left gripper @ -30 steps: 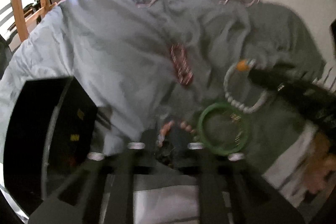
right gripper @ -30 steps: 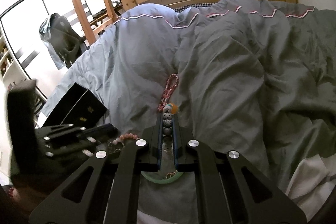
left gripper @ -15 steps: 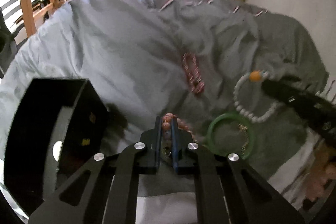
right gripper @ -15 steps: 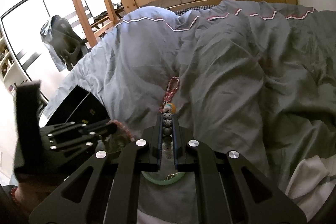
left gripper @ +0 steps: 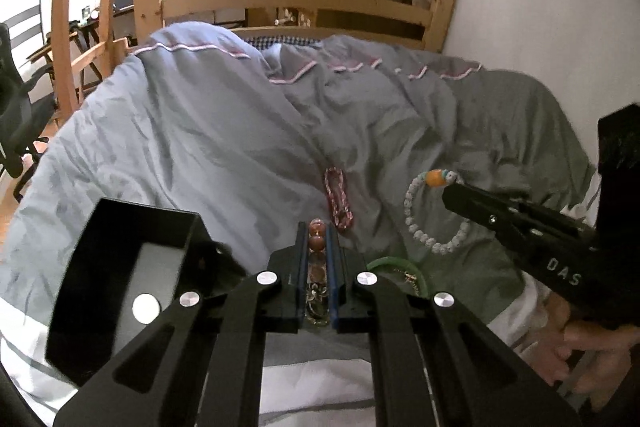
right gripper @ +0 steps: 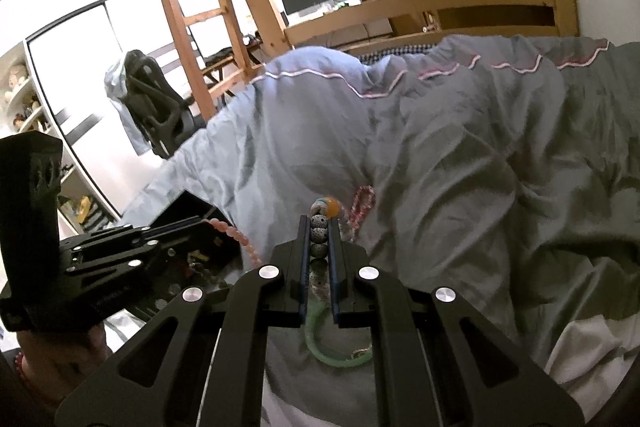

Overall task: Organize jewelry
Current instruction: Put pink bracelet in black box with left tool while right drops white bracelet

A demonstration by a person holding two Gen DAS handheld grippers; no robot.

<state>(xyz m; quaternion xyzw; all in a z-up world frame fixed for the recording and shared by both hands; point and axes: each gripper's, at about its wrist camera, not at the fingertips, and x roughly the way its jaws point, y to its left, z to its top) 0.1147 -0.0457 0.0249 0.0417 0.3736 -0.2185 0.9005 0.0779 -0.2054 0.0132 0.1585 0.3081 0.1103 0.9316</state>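
Your left tongs [left gripper: 318,239] pinch a pink bead bracelet [left gripper: 316,233]; your right tongs [right gripper: 320,231] clamp a white bead bracelet [left gripper: 430,215] above the grey duvet [left gripper: 224,147], beside the black box [left gripper: 120,275].

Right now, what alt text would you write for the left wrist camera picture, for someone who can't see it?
The left gripper is shut on a pink bead bracelet above a rumpled grey duvet, beside an open black box. To its right, the right gripper pinches a white bead bracelet; a green bangle and a red-and-white woven bracelet lie on the duvet.
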